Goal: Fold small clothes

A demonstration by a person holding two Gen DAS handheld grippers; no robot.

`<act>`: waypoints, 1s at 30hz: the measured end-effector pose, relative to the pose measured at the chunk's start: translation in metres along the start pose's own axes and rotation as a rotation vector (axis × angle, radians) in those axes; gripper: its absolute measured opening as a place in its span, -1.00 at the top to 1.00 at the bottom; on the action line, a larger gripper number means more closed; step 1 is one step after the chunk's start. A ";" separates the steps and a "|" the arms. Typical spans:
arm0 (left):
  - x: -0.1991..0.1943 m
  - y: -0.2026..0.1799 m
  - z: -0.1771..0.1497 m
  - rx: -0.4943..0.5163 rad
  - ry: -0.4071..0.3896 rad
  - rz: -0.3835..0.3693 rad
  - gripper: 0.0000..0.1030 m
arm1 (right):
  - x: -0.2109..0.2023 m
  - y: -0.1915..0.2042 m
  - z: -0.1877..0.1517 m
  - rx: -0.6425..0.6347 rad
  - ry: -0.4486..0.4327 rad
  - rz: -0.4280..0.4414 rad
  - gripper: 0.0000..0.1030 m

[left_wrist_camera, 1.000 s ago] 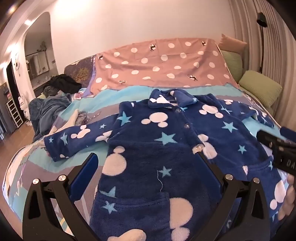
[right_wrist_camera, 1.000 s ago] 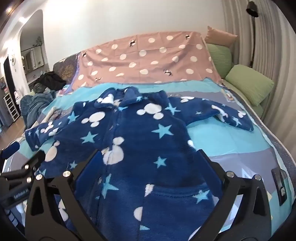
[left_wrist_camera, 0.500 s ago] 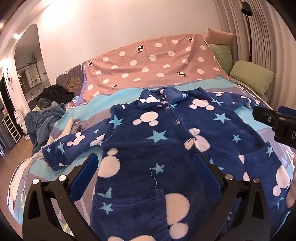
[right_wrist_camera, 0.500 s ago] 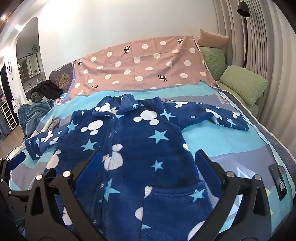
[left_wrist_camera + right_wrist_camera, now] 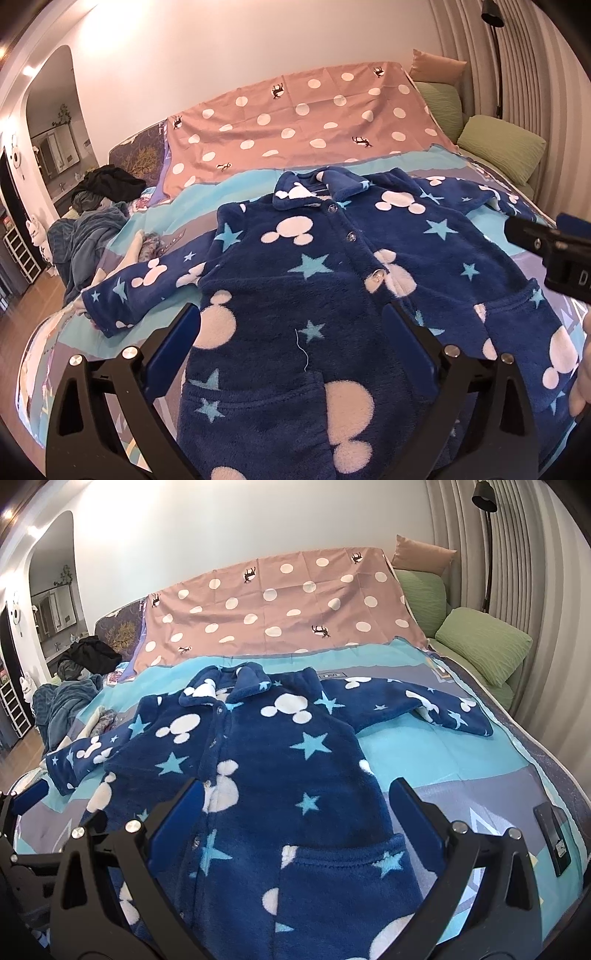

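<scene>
Fleece jacket (image 5: 317,295): dark blue with white mouse-head shapes and light blue stars, spread flat, front up and buttoned, on the bed cover, collar toward the headboard end.
Sleeves: both stretched out sideways from the jacket; the one on the left gripper's side (image 5: 140,284) ends near the bed edge, the other (image 5: 417,705) reaches toward the green pillows.
Pockets: one on each side of the jacket's lower front, nearest the cameras.
Left gripper (image 5: 291,343): above the jacket's lower left half, blue-padded jaws spread wide, holding nothing.
Right gripper (image 5: 295,812): above the jacket's lower right half, jaws equally wide, empty; not touching the fabric as far as can be seen.
Bed cover (image 5: 424,760): turquoise and grey blocks, under and all round the jacket.
Polka-dot sheet (image 5: 280,605): pink with white dots, beyond the jacket's collar.
Green pillows (image 5: 484,642): beyond the jacket's far sleeve.
Clothes heap (image 5: 92,218): dark garments and a blue blanket, beyond the jacket's other sleeve.
Dark flat device (image 5: 553,838): on the cover, well apart from the jacket's hem.
</scene>
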State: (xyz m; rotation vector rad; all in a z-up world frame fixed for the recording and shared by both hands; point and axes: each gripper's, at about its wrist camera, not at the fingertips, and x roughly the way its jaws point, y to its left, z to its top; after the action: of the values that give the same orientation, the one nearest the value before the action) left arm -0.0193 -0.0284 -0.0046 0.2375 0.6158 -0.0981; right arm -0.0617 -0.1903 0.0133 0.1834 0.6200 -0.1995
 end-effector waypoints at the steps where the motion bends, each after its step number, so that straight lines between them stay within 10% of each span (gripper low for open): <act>1: 0.000 0.001 0.000 -0.007 0.002 0.000 -0.92 | 0.002 -0.001 -0.001 0.000 0.006 -0.002 -0.96; 30: 0.006 0.004 -0.006 -0.027 0.015 -0.030 -0.92 | 0.007 0.011 -0.008 -0.041 0.028 0.000 -0.96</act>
State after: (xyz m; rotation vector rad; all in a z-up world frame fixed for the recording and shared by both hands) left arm -0.0170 -0.0226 -0.0124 0.2024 0.6349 -0.1173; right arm -0.0579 -0.1789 0.0035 0.1463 0.6513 -0.1845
